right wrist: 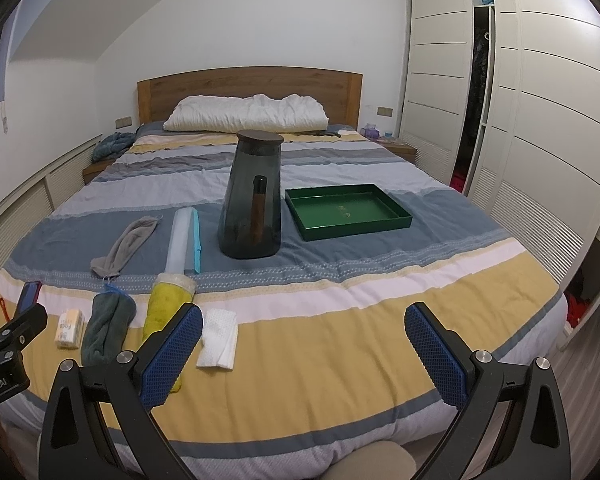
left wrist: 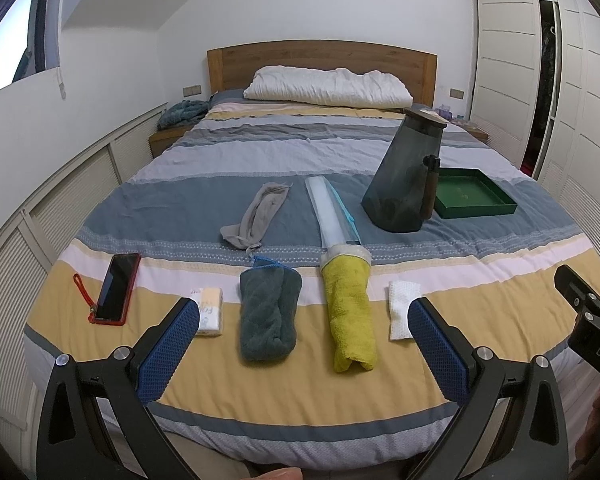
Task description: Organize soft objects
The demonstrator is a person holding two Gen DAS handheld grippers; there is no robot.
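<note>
On the striped bed lie a dark green towel (left wrist: pixel 269 314) (right wrist: pixel 107 328), a yellow towel (left wrist: pixel 350 312) (right wrist: pixel 162 304) with one end stuck in a clear tube (left wrist: pixel 332 210) (right wrist: pixel 184 236), a grey sock (left wrist: pixel 258 214) (right wrist: pixel 126 244), a white cloth (left wrist: pixel 400 308) (right wrist: pixel 220 338) and a tissue pack (left wrist: pixel 210 310) (right wrist: pixel 70 328). An empty green tray (left wrist: pixel 474 194) (right wrist: pixel 346 210) sits further back on the right. My left gripper (left wrist: pixel 304 338) is open above the bed's near edge, in front of the two towels. My right gripper (right wrist: pixel 304 350) is open too, right of the white cloth, holding nothing.
A dark glass pitcher (left wrist: pixel 404 172) (right wrist: pixel 254 196) with a wooden lid stands between the tube and the tray. A red-cased phone (left wrist: pixel 116 288) lies at the left. A white pillow (left wrist: pixel 328 86) rests by the wooden headboard. White wardrobes (right wrist: pixel 520 120) line the right wall.
</note>
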